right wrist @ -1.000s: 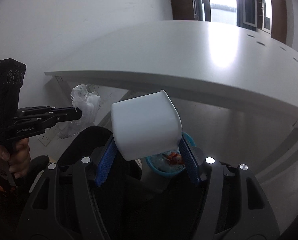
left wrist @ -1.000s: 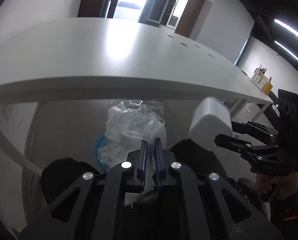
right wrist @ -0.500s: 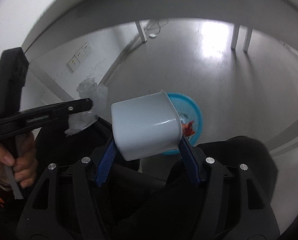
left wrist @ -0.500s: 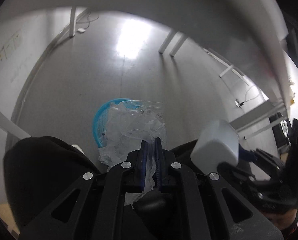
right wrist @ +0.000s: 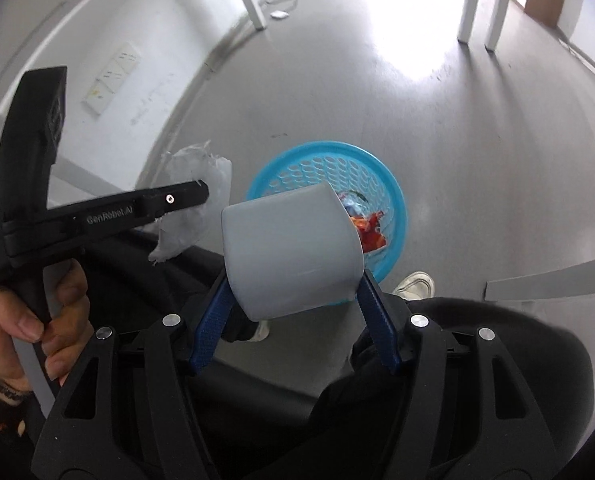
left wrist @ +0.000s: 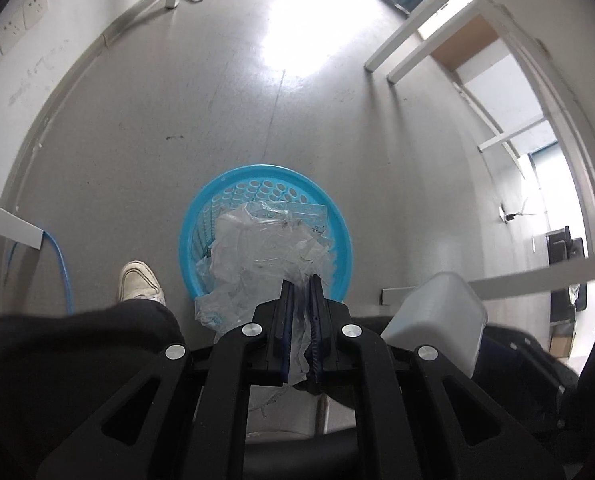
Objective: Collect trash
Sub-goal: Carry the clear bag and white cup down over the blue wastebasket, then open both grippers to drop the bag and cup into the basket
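Drop step: our left tool [left wrist: 300,292], nearly closed, pinches crumpled clear plastic wrap [left wrist: 265,248] above round blue perforated basket [left wrist: 201,216]; right tool [right wrist: 293,300] clamps white plastic tub [right wrist: 289,252]. Next we release.

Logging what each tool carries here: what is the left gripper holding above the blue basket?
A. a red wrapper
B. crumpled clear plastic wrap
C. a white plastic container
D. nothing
B: the left gripper is shut on the crumpled clear plastic wrap, which hangs over the blue basket.
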A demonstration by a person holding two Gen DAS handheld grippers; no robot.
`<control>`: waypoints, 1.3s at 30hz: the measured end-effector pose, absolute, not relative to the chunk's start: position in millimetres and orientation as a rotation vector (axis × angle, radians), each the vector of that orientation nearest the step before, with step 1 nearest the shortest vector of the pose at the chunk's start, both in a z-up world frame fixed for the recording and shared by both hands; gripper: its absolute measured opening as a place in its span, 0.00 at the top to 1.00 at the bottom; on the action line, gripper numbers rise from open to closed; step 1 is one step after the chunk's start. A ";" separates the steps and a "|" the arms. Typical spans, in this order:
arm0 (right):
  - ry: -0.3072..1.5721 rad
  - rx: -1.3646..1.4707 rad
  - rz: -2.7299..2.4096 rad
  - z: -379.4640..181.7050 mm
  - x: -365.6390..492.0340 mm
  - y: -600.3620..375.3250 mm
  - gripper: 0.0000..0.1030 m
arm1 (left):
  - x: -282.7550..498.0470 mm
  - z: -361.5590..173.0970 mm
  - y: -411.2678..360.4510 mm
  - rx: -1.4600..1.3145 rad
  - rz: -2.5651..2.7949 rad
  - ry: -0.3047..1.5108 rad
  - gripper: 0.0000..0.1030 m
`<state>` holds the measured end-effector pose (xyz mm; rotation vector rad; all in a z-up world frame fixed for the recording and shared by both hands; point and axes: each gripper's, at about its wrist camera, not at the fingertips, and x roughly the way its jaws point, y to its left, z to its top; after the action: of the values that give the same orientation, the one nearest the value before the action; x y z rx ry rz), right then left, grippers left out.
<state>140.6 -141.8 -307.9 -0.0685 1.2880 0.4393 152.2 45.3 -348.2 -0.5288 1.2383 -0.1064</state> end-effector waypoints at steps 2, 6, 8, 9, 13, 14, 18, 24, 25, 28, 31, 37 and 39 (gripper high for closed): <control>1.317 -0.060 0.409 -321.1 151.2 -138.6 0.42 | 167.8 -360.9 47.6 -0.561 -0.106 1.264 0.93; 1.393 -0.036 0.353 -359.6 181.9 -129.4 0.42 | 190.5 -380.2 49.3 -0.594 -0.095 1.300 0.93; 1.422 -0.033 0.346 -376.2 190.7 -125.0 0.42 | 199.6 -389.2 51.6 -0.621 -0.096 1.312 0.93; 1.438 -0.035 0.338 -384.0 195.4 -121.3 0.42 | 203.3 -393.3 52.8 -0.639 -0.098 1.316 0.93; 1.494 -0.012 0.304 -407.6 214.3 -120.6 0.42 | 219.6 -408.5 54.1 -0.663 -0.106 1.332 0.93; 1.504 0.002 0.296 -412.8 218.4 -123.3 0.42 | 223.8 -411.6 52.1 -0.664 -0.108 1.337 0.93; 1.532 0.036 0.264 -429.0 227.5 -127.6 0.42 | 235.0 -418.6 45.0 -0.667 -0.111 1.350 0.91; 1.572 0.067 0.259 -442.8 234.2 -130.5 0.34 | 246.4 -429.5 56.4 -0.772 -0.069 1.323 0.59; 1.563 0.064 0.259 -441.9 235.1 -130.6 0.32 | 247.1 -429.5 56.2 -0.770 -0.064 1.330 0.59; 1.547 0.054 0.258 -438.4 233.9 -131.7 0.30 | 245.8 -424.8 55.2 -0.747 -0.047 1.338 0.59; 1.525 0.029 0.267 -428.3 226.9 -130.8 0.30 | 237.8 -417.1 57.9 -0.739 -0.026 1.344 0.59; 1.418 -0.065 0.288 -392.8 204.7 -122.0 0.30 | 212.3 -394.6 61.7 -0.576 0.041 1.380 0.59; 1.385 -0.079 0.296 -381.0 195.4 -122.6 0.30 | 202.6 -384.1 64.2 -0.527 0.056 1.365 0.59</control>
<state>195.4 -122.6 -381.0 -0.0792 1.3847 0.2959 202.6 64.2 -384.1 -0.5274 1.3653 0.0562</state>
